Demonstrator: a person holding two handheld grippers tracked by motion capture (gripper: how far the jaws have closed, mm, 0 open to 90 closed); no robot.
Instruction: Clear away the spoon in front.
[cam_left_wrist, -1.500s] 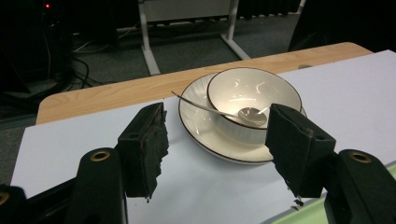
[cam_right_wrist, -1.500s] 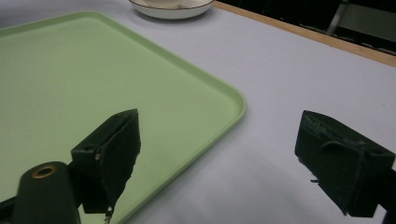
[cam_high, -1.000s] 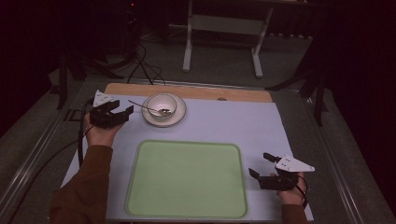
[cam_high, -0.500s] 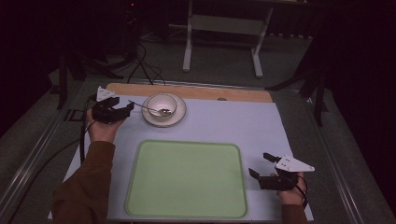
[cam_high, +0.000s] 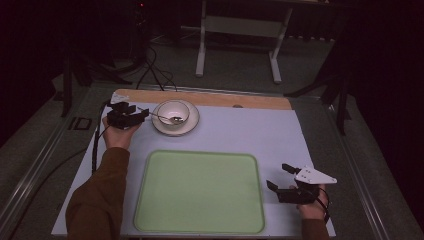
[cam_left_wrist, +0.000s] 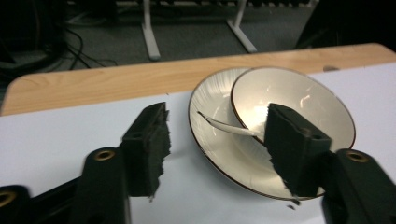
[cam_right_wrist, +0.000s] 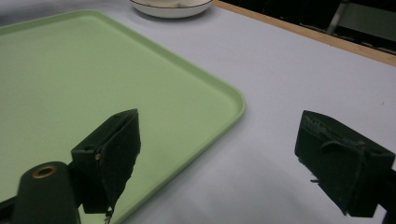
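Writing or branding that I can read is showing nowhere on the crockery. I am watching the left hand-held gripper (cam_high: 144, 114) sitting at the far left of the worktop (cam_high: 240, 135), jaws gaping with nothing between the pads, though they have just been closing a little. A cream bowl (cam_left_wrist: 299, 100) with a thin dark rim is standing on a matching saucer (cam_left_wrist: 210, 135), and a pale spoon (cam_left_wrist: 224, 126) is lying in the bowl, its handle pointing out over the saucer's edge toward this hand-held gripper. In the left gripper view the handle's tip is lying between the two jaws but beyond them, apart from both pads. The right hand-held gripper (cam_high: 280, 177) is resting near the right corner of the green tray (cam_high: 200, 195), jaws wide and gripping nothing.
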